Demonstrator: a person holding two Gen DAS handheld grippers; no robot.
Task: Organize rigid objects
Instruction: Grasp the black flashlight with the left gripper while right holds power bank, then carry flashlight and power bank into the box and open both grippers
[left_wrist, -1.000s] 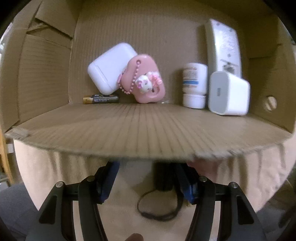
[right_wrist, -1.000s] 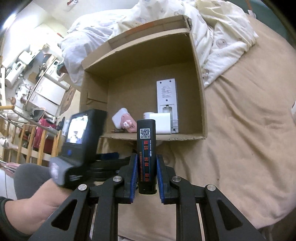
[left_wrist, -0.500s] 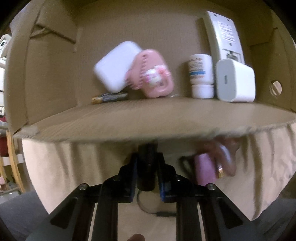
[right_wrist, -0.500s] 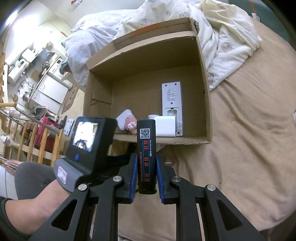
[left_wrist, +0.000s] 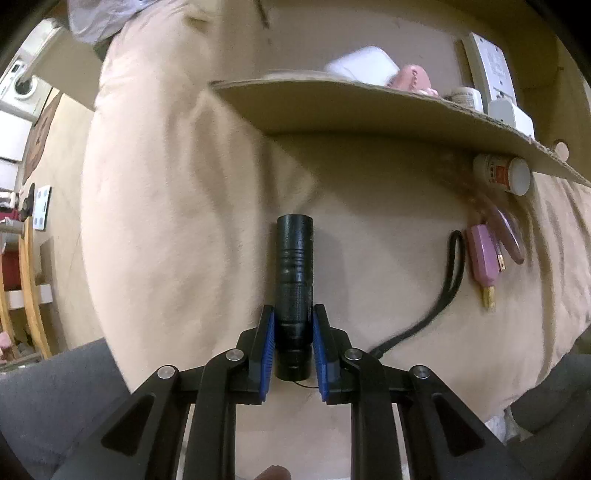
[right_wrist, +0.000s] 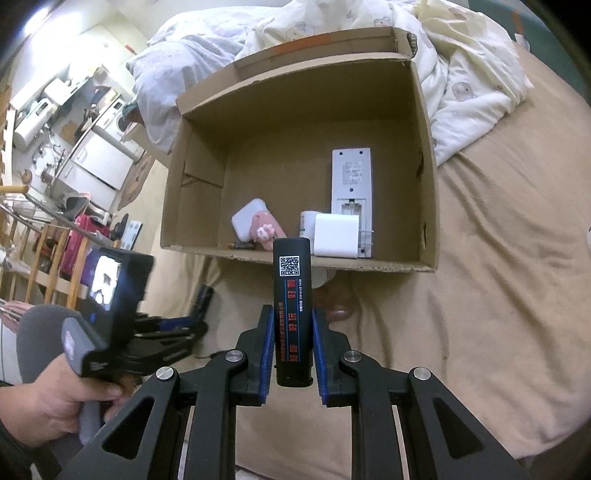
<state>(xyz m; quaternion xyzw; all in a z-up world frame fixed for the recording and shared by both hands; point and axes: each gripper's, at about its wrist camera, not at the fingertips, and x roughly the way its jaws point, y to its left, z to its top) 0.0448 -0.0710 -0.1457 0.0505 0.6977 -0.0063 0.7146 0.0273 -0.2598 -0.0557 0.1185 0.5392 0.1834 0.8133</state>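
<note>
My left gripper (left_wrist: 294, 334) is pinching a black torch (left_wrist: 294, 280) by its lower body, barrel pointing away from me over the tan blanket (left_wrist: 177, 229) just short of the box's (right_wrist: 207, 158) near edge; its cord (left_wrist: 448, 273) trails off to the right across the blanket. Further right, close under the near edge, lie a pink popsicle-shaped toy (left_wrist: 482, 254) and a small white bottle (left_wrist: 502, 173) on its side, with something mauve between them that I cannot make out through the blur. My right gripper (right_wrist: 294, 332) is pressed tight on a black battery pack (right_wrist: 293, 306) with a QR label, held upright in front of the box. Inside the box, along the near edge, I see a white case (right_wrist: 245, 219), a pink charm (right_wrist: 267, 230), a white adapter (right_wrist: 336, 236) and a remote (right_wrist: 351, 177) lying flat toward the right wall.
</note>
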